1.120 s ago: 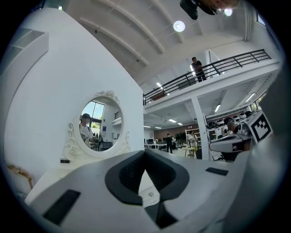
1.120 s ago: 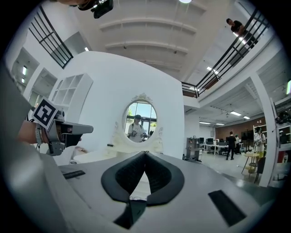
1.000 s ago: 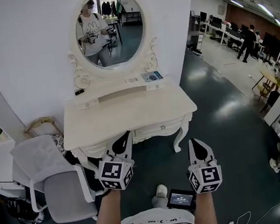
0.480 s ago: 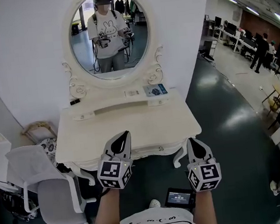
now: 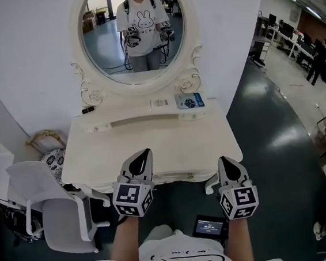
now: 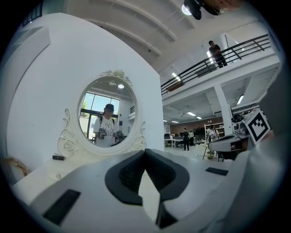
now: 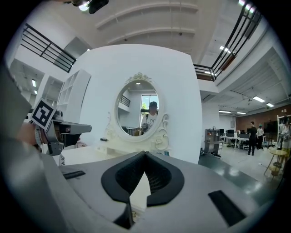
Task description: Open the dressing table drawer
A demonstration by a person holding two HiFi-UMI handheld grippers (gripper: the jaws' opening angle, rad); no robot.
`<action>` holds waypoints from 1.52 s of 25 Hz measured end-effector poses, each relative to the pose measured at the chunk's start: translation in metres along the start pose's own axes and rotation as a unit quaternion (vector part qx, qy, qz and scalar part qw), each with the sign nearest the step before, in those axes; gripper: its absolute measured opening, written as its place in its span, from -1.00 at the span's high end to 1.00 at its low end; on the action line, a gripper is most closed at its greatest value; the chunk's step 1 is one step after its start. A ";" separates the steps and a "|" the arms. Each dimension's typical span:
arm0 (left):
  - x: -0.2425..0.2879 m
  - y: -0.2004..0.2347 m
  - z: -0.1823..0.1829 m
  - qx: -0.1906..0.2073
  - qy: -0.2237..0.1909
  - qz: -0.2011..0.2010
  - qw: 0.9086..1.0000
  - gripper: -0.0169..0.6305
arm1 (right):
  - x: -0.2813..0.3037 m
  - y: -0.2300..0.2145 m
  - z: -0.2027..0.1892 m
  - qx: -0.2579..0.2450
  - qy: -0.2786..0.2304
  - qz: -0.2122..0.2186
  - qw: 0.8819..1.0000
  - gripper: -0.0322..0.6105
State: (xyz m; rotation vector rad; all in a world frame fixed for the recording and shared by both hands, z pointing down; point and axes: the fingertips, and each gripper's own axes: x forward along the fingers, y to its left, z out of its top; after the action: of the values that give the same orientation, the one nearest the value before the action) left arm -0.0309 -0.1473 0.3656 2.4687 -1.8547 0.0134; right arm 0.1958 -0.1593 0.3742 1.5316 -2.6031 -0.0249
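Observation:
A cream dressing table [image 5: 152, 139] with an oval mirror [image 5: 132, 32] stands straight ahead. Its drawer front is mostly hidden under the tabletop edge; only a small knob [image 5: 190, 176] shows. My left gripper [image 5: 144, 154] is shut and empty, its tip over the table's front edge, left of the knob. My right gripper [image 5: 223, 160] is shut and empty, just off the table's front right corner. In the left gripper view the gripper [image 6: 145, 150] points level across the tabletop toward the mirror [image 6: 107, 113]. Below the closed tips of the gripper [image 7: 145, 154] in the right gripper view, a brass knob [image 7: 132, 214] peeks out.
A grey swivel chair [image 5: 56, 219] stands left of the table, with a woven basket [image 5: 45, 138] behind it. A small screen device [image 5: 210, 227] hangs near the person's waist. A blue packet [image 5: 189, 100] and a black item [image 5: 88, 110] lie on the table's rear shelf. Office floor opens to the right.
Both grippers have come forward to the table's front edge, still shut. The table now sits closer and centred in the head view, and the chair has slid toward the left.

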 end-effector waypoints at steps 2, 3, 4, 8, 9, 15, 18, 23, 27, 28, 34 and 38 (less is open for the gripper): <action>0.006 0.007 -0.003 -0.002 0.004 0.008 1.000 0.92 | 0.011 -0.003 -0.004 0.005 0.005 0.004 1.000 0.86; 0.009 0.011 -0.004 -0.002 0.007 0.012 1.000 0.92 | 0.016 -0.004 -0.006 0.008 0.006 0.007 1.000 0.86; 0.012 0.015 -0.006 -0.002 0.009 0.015 1.000 0.92 | 0.022 -0.005 -0.006 0.012 0.006 0.010 1.000 0.86; 0.032 0.032 -0.013 -0.004 0.017 0.022 1.000 0.92 | 0.051 -0.007 -0.008 0.031 0.004 0.029 0.999 0.85; 0.039 0.037 -0.014 -0.004 0.019 0.023 1.000 0.92 | 0.059 -0.010 -0.008 0.033 0.005 0.029 0.999 0.85; 0.087 0.068 -0.012 -0.011 0.018 0.026 0.999 0.92 | 0.114 -0.033 -0.003 0.035 0.013 0.021 0.999 0.85; 0.111 0.084 -0.008 -0.014 0.013 0.028 0.999 0.92 | 0.140 -0.042 0.001 0.036 0.014 0.019 0.999 0.85; 0.144 0.103 -0.007 -0.022 0.012 0.027 0.999 0.92 | 0.174 -0.053 0.002 0.033 0.022 0.014 0.999 0.84; 0.165 0.117 -0.008 -0.027 0.015 0.026 0.999 0.92 | 0.198 -0.056 -0.003 0.034 0.035 0.013 0.999 0.73; 0.169 0.121 -0.009 -0.028 0.016 0.025 0.999 0.92 | 0.203 -0.056 -0.005 0.035 0.040 0.013 0.999 0.64; 0.189 0.135 -0.020 -0.033 0.031 0.018 0.999 0.92 | 0.227 -0.057 -0.018 0.037 0.061 0.004 0.997 0.41; 0.197 0.142 -0.029 -0.039 0.042 0.021 0.998 0.92 | 0.236 -0.063 -0.028 0.042 0.074 -0.004 0.996 0.39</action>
State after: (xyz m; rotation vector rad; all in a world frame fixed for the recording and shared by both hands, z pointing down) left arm -0.1117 -0.3744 0.4073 2.3414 -1.8358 0.0443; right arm 0.1401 -0.3942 0.4203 1.5065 -2.5117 0.1937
